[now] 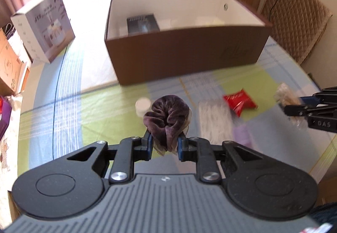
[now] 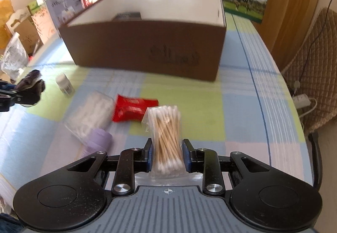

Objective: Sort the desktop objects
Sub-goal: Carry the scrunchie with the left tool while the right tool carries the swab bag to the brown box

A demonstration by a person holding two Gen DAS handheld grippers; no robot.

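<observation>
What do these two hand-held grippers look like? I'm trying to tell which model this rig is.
Both look alike. The left gripper and the right gripper each have matte black linkage arms with silver pivot screws, two round black discs at the sides, a grey ribbed body with a small crosshair mark, and blue pads inside the fingers. White lettering shows on the right gripper's side in the left wrist view. No cables or sleeves are visible.

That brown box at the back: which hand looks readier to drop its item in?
Probably the left. The left gripper is shut on the purple scrunchie, directly facing the brown box. The right gripper brackets the cotton swab bag; its grip looks less certain.
</observation>
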